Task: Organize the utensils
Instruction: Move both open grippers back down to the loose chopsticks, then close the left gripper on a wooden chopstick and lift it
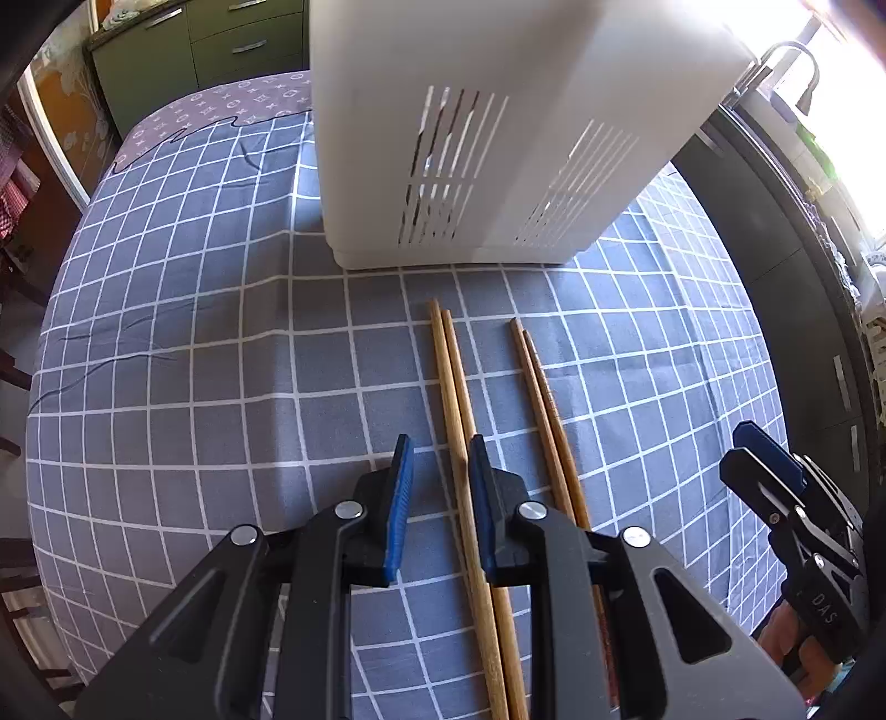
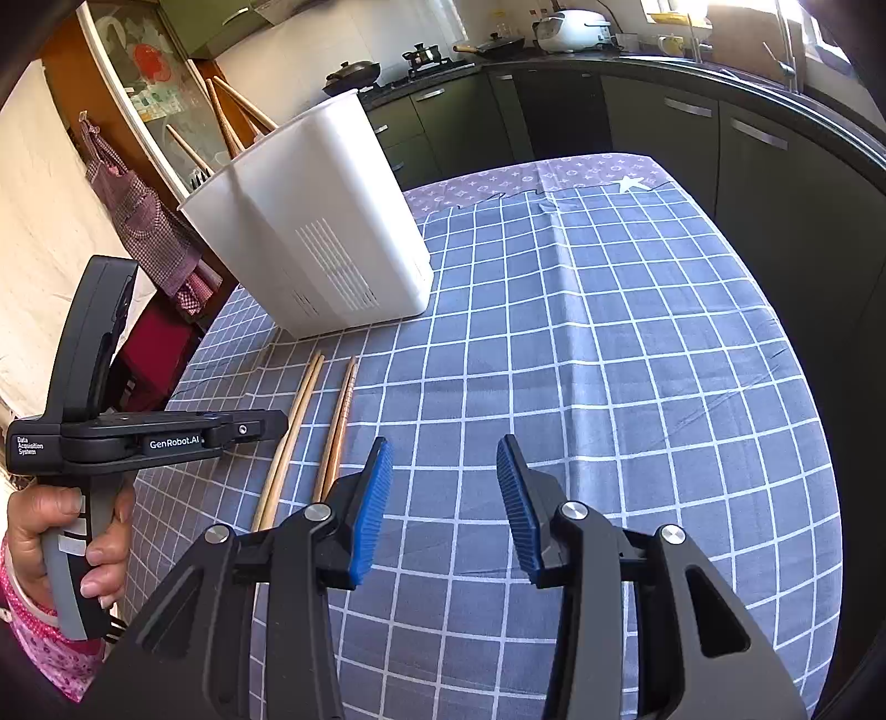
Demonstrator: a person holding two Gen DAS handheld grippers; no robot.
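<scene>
Your left claw [image 1: 437, 487] hangs apart over the lighter chopstick pair [image 1: 459, 421], looks lined up to pinch it; the right claw [image 2: 443, 498] is spread wide over bare checked surface [image 2: 609, 360], holding nothing. Four chopsticks total: two pairs side by side, darker pair [image 1: 540, 410] toward 3 o'clock, tips aimed at the white holder [image 1: 470, 166] at 12.

A table is covered by a grey-blue checked cloth [image 2: 609, 343], with a mauve patterned cloth [image 2: 554, 171] laid beneath it at the far end. Dark green cabinets [image 2: 554, 116] with metal handles are ranged along the walls under a dark countertop [image 2: 692, 61]. Pans [image 2: 354, 71] and what may be a rice cooker [image 2: 576, 30] are set on it. Strong daylight is admitted through a window [image 1: 830, 83]. A checked apron [image 2: 133, 216] is hung at the left.
</scene>
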